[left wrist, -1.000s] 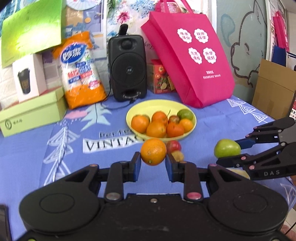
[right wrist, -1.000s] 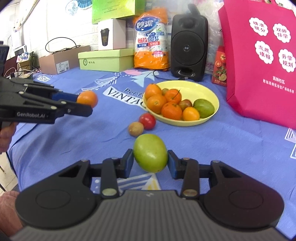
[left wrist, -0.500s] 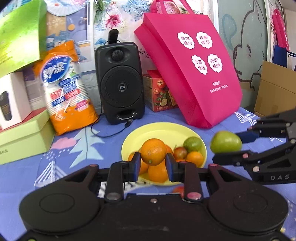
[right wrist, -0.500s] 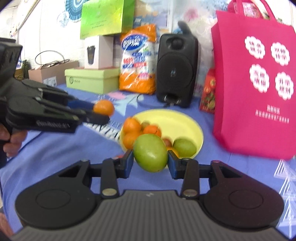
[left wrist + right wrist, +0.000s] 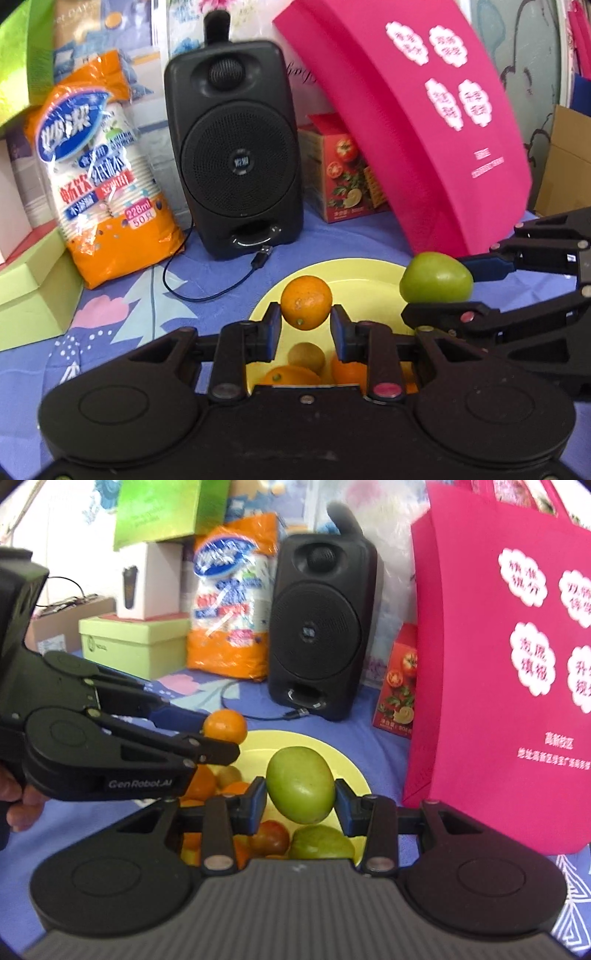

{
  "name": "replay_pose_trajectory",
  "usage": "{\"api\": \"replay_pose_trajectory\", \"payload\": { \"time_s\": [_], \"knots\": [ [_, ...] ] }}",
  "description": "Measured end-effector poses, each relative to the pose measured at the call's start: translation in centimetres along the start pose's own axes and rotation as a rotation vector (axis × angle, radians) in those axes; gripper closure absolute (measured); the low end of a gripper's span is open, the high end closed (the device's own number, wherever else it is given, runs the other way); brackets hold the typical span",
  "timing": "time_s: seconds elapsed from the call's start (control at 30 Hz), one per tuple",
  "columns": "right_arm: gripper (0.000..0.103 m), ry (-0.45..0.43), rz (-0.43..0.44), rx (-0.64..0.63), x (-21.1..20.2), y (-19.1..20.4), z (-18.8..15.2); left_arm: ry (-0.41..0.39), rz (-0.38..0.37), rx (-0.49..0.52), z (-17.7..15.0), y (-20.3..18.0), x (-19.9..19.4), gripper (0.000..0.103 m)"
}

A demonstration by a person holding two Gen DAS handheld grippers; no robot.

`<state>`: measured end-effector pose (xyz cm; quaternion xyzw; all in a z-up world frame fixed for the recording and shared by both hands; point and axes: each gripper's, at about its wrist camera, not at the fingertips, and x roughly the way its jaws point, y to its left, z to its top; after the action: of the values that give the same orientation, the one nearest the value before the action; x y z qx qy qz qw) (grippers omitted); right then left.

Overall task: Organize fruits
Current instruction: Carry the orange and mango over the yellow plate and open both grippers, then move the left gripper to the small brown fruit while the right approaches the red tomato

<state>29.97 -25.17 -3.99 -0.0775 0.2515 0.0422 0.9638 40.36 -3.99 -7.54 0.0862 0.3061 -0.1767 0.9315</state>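
My left gripper (image 5: 306, 326) is shut on an orange (image 5: 306, 302), held above the yellow plate (image 5: 365, 286). My right gripper (image 5: 300, 805) is shut on a green fruit (image 5: 300, 789) over the same plate (image 5: 345, 766). In the left wrist view the green fruit (image 5: 436, 277) hangs at the right in the other gripper. The right wrist view has the orange (image 5: 225, 726) at the left, between the left gripper's fingers. Several oranges, a small red fruit (image 5: 271, 836) and another green fruit (image 5: 319, 845) lie in the plate below, partly hidden by the grippers.
Behind the plate stand a black speaker (image 5: 234, 147) with a loose cable (image 5: 210, 286), an orange bag of paper cups (image 5: 99, 173), a tomato-print box (image 5: 341, 173) and a pink tote bag (image 5: 424, 122). A green box (image 5: 135, 644) sits at the left. A hand (image 5: 20, 806) grips the left tool.
Both grippers have carried their fruit forward, from over the blue cloth in front of the plate to above it. The speaker and bags now loom larger.
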Motion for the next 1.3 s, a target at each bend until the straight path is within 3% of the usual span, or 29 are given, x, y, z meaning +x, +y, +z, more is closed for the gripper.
{"api": "replay_pose_trajectory", "payload": {
  "time_s": [0.23, 0.33, 0.4, 0.6, 0.77, 1.03, 1.23, 1.3],
  "knots": [
    [0.065, 0.03, -0.006, 0.005, 2.9, -0.1, 0.0, 0.04, 0.016, -0.023, 0.3, 0.4, 3.0, 0.074],
    [0.065, 0.044, -0.004, -0.006, 3.2, 0.0, -0.2, 0.043, 0.035, -0.036, 0.1, 0.5, 3.1, 0.055],
    [0.065, 0.049, -0.008, -0.021, 3.1, 0.2, -0.4, 0.034, 0.049, -0.044, -0.1, 0.6, 2.8, 0.035],
    [0.062, 0.023, -0.003, -0.018, 1.2, 0.2, -0.6, 0.012, 0.065, -0.031, -0.9, 0.4, 0.0, 0.028],
    [0.062, -0.003, 0.023, -0.007, -2.1, 0.3, -1.6, -0.015, 0.077, -0.023, -3.3, 0.2, -4.7, 0.027],
    [0.062, 0.008, 0.121, 0.005, -6.1, 2.5, -5.5, -0.04, 0.022, -0.011, -8.6, -2.4, -10.8, 0.027],
    [0.062, 0.045, 0.125, 0.046, -7.5, 2.7, -8.2, -0.006, -0.011, 0.069, -10.4, -5.8, -10.2, 0.03],
    [0.062, 0.05, 0.129, 0.047, -7.8, 2.8, -8.5, 0.015, -0.02, 0.074, -10.7, -6.3, -9.0, 0.038]
  ]
}}
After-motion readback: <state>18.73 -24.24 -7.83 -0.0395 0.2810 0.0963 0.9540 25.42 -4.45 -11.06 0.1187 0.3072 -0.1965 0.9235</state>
